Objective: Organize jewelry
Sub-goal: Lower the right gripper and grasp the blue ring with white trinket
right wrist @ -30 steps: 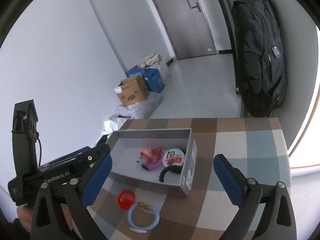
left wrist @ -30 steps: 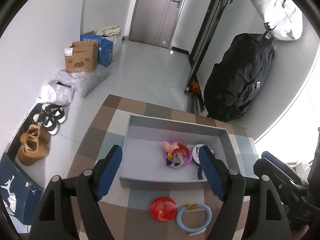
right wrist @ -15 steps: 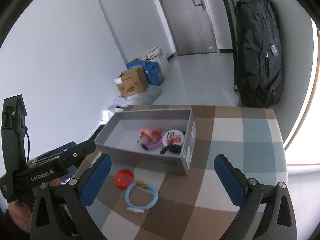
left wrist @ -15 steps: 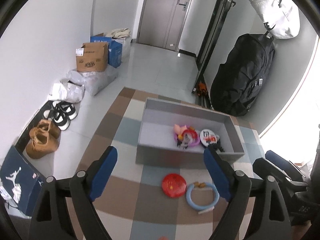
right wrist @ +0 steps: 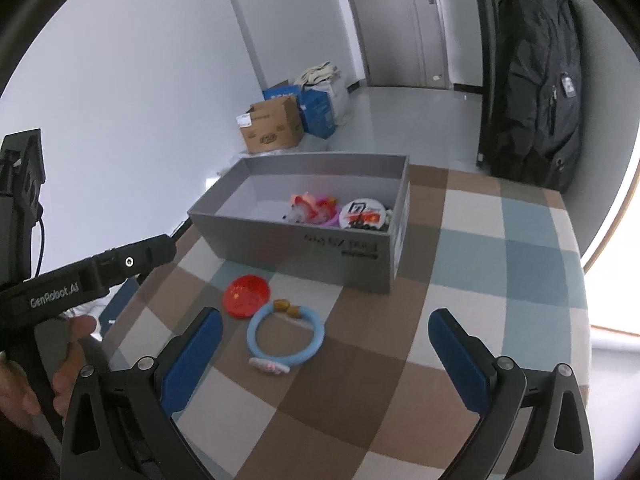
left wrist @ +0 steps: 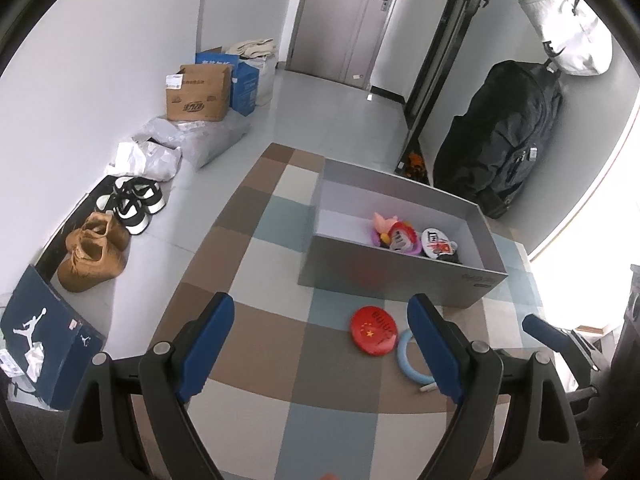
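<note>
A grey box (left wrist: pixel 384 276) (right wrist: pixel 304 240) stands on a checked tablecloth. Inside lie a pink and purple trinket (left wrist: pixel 394 234) (right wrist: pixel 310 208), a round white badge (left wrist: pixel 436 242) (right wrist: pixel 362 213) and dark beads (left wrist: pixel 448 258). In front of the box lie a red round disc (left wrist: pixel 374 330) (right wrist: pixel 246 295) and a light blue bracelet (right wrist: pixel 285 332) (left wrist: pixel 410 356) with brown beads, with a small pale clip (right wrist: pixel 269 365) beside it. My left gripper (left wrist: pixel 320 344) is open and empty, held back from the disc. My right gripper (right wrist: pixel 324 356) is open and empty, above the cloth near the bracelet.
The table (right wrist: pixel 500 280) ends at its left and far edges. On the floor stand shoes (left wrist: pixel 96 248), a blue shoebox (left wrist: pixel 44 344), cardboard boxes (left wrist: pixel 200 92) and bags. A black backpack (left wrist: pixel 504 140) leans at the right wall. The left gripper's body (right wrist: pixel 80 276) shows in the right wrist view.
Both grippers have pulled back and up from the box. The box and the loose pieces look smaller and farther off. Both stay open and empty.
</note>
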Demonstrator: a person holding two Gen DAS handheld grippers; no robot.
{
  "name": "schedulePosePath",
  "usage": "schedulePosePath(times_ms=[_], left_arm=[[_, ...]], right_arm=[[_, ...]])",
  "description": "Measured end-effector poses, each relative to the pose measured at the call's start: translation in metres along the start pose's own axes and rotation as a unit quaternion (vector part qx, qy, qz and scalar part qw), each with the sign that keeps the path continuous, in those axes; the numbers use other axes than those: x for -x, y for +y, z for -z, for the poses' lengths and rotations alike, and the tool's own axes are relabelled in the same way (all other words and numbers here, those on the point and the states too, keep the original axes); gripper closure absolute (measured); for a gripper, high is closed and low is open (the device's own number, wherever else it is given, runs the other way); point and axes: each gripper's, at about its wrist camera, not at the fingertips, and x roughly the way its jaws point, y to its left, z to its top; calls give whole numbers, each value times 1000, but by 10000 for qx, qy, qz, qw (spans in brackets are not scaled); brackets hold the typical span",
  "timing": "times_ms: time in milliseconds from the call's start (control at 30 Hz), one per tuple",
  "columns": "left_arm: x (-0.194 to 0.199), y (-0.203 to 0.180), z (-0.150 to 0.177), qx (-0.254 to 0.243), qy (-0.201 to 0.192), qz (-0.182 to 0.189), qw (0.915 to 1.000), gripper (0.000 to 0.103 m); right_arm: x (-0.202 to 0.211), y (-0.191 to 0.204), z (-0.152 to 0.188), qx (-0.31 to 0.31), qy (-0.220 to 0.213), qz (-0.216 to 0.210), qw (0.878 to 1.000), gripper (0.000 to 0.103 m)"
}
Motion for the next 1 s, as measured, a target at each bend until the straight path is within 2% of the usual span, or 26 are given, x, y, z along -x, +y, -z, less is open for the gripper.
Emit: schedulePosePath(times_ms=[133, 667, 1000], left_arm=[[-1, 4, 1, 53, 28, 55, 10000, 18], [-5, 10, 2, 2, 58, -118, 9999, 18], [-7, 18, 0, 145, 115, -107, 9998, 18]], right_arm=[[-1, 3, 3, 48, 25, -27, 10000, 0], [-24, 20, 12, 398, 359, -168, 9984, 1], [-34, 36, 17, 809, 476, -39, 9956, 7]])
